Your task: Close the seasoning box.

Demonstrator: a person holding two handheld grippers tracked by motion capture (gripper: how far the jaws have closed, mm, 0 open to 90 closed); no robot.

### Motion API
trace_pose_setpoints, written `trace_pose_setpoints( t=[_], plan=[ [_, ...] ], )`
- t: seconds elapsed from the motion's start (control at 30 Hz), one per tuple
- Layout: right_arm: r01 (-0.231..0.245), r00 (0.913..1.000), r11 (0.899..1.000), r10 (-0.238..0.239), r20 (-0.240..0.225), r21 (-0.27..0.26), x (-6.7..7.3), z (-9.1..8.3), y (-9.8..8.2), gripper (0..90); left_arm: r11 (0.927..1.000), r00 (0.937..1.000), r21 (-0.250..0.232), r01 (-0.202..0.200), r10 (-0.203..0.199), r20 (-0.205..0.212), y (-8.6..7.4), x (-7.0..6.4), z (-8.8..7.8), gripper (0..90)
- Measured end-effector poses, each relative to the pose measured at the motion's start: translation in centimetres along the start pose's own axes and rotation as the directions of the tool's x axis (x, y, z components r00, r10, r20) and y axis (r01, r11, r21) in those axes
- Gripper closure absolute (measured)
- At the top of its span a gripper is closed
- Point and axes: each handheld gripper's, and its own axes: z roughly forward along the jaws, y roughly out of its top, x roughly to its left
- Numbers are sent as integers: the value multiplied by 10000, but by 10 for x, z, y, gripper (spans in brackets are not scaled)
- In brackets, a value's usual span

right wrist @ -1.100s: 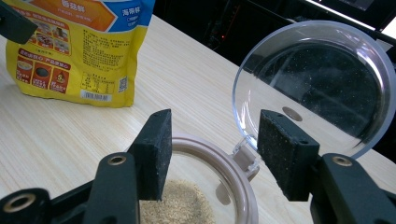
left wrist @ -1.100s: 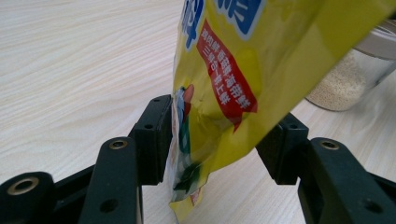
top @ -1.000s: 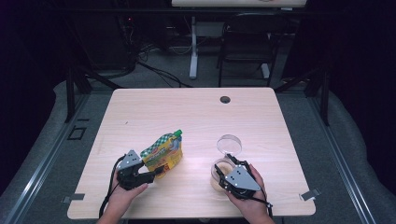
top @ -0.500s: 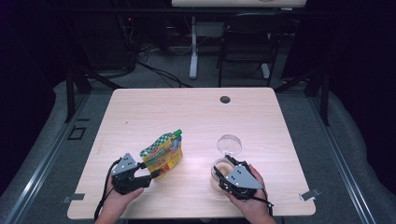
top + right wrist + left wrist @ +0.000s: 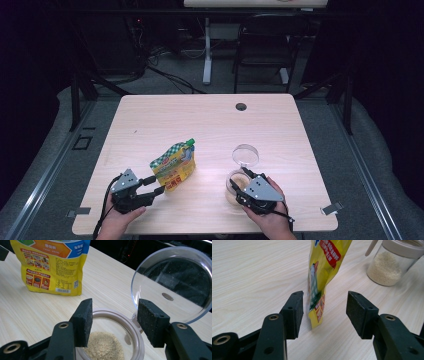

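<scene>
Pouch: the yellow pouch (image 5: 173,166) is standing upright on the table (image 5: 210,125), left of the middle and toward the near edge, its green cap at the top. In the left gripper view its narrow lower edge (image 5: 317,312) is facing the camera.
Jar: the clear jar (image 5: 235,184) is sitting to the pouch's right, well apart from it, holding pale grains (image 5: 103,345) in its bottom. In the left gripper view it is standing past the pouch at upper right (image 5: 390,265).
Lid: the round clear lid (image 5: 172,282) is standing open, hinged at the jar's far rim.
Left gripper: the left gripper (image 5: 150,186) is lying low near the table, pointing at the pouch's foot. Its jaws are standing spread, one on each side of the pouch's bottom corner, with daylight between each pad and the foil, so nothing is being pinched.
Right gripper: the right gripper (image 5: 113,320) is hovering at the jar's mouth, above the rim. Its jaws are gaping wide over the opening, pressing on nothing.
Hands: a hand (image 5: 117,220) is gripping the left tool at the near edge; the other hand (image 5: 270,220) is gripping the right one.
</scene>
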Motion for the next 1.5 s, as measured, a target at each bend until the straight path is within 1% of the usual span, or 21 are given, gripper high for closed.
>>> trace_pose_setpoints(
  t=[0.07,0.13,0.17,0.23,0.27,0.33,0.4,0.53,0.6,0.67,0.73,0.77,0.9,1.0,1.13,1.17,1.27,1.33,1.37,1.5],
  plan=[
    [-7,10000,10000,7,-66,26,0,0,-1,461,10000,10000,-35,76,-76,63,-1,0,0,478],
    [-12,9997,10000,14,-237,96,0,0,-1,460,9998,9997,7,178,-178,136,-2,2,0,473],
    [-30,9995,9999,34,-301,123,0,0,-1,459,9998,9997,42,208,-209,111,-2,2,-1,470],
    [-19,9992,9999,25,-402,155,0,-1,0,455,9993,9993,-86,374,-373,76,-2,2,-1,461],
    [-28,9990,9998,37,-454,191,0,-1,0,451,9994,9994,-53,340,-340,30,-2,3,-1,458],
    [-86,9988,9997,96,-489,221,-1,-1,0,446,9991,9992,-89,407,-407,-8,-2,4,-3,459],
    [-114,9988,9997,124,-483,203,-1,-1,0,443,9990,9990,-23,456,-456,-20,-2,5,-3,464],
    [-218,9989,9995,227,-417,212,-3,-1,0,442,9995,9995,86,298,-297,-88,-2,6,-3,496],
    [-343,9980,9992,354,-523,207,-4,-2,1,458,9995,9994,64,302,-301,-157,-2,6,-3,498],
    [-359,9972,9990,375,-644,267,-5,-2,1,469,9995,9991,89,289,-286,-313,-2,6,-3,500],
    [-439,9968,9985,459,-660,320,-6,-2,1,470,9992,9984,89,384,-379,-425,-3,6,-2,500],
    [-547,9953,9979,573,-776,357,-7,-2,1,472,9993,9985,99,357,-352,-420,-3,7,-2,500],
    [-713,9934,9965,750,-871,441,-9,-3,2,483,9991,9977,84,411,-406,-536,-3,7,-3,500],
    [-789,9921,9959,828,-944,439,-11,-4,3,488,9995,9979,-6,330,-330,-558,-3,7,-2,503],
    [-813,9917,9956,856,-958,471,-13,-6,5,490,9994,9979,-63,348,-351,-550,-3,4,-2,504],
    [-828,9914,9954,873,-976,488,-14,-6,6,490,9997,9983,-19,260,-261,-519,-3,4,-2,504],
    [-953,9890,9940,1007,-1081,544,-17,-9,9,502,9997,9983,48,253,-250,-519,-2,3,-1,504],
    [-1040,9869,9926,1108,-1173,626,-19,-10,11,515,9996,9984,96,257,-252,-510,-3,2,-1,504],
    [-1114,9854,9915,1190,-1219,677,-20,-11,12,525,9997,9984,121,194,-187,-527,-3,1,0,504],
    [-1138,9829,9890,1260,-1346,944,-23,-12,14,540,9999,9987,98,116,-110,-504,-2,0,0,504]
  ],
)
